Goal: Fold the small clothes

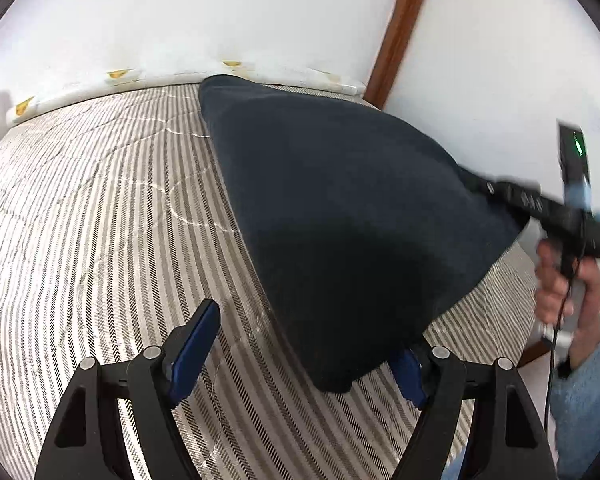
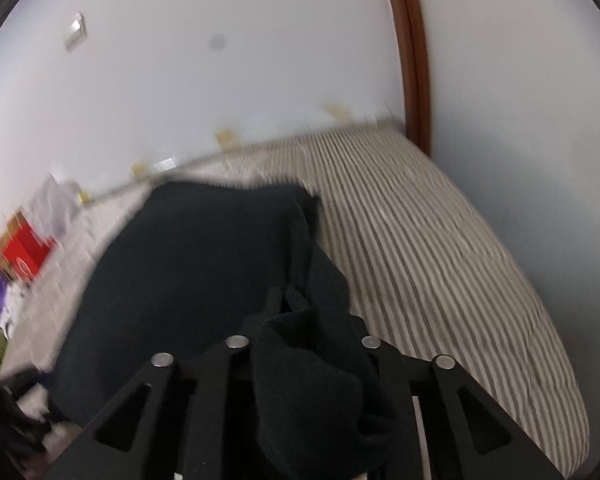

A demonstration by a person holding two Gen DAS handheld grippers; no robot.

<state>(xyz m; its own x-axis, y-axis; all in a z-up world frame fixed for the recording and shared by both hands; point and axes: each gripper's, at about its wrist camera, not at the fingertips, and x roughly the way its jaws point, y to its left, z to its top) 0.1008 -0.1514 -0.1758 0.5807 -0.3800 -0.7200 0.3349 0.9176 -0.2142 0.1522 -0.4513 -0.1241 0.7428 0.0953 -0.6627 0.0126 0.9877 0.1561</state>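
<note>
One dark garment [image 1: 340, 208] is lifted off the striped mattress [image 1: 100, 208], the right gripper [image 2: 308, 360] clenched on a bunched corner, the left gripper [image 1: 308, 344] spread wide at its lower corner, its fingers [image 1: 196, 344] released.

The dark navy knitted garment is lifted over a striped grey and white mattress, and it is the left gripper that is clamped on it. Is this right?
Not quite. The dark navy knitted garment is over the striped grey and white mattress, but the right gripper is clamped on it: the right wrist view shows cloth bunched between its jaws. The left gripper stands open in the left wrist view.
</note>
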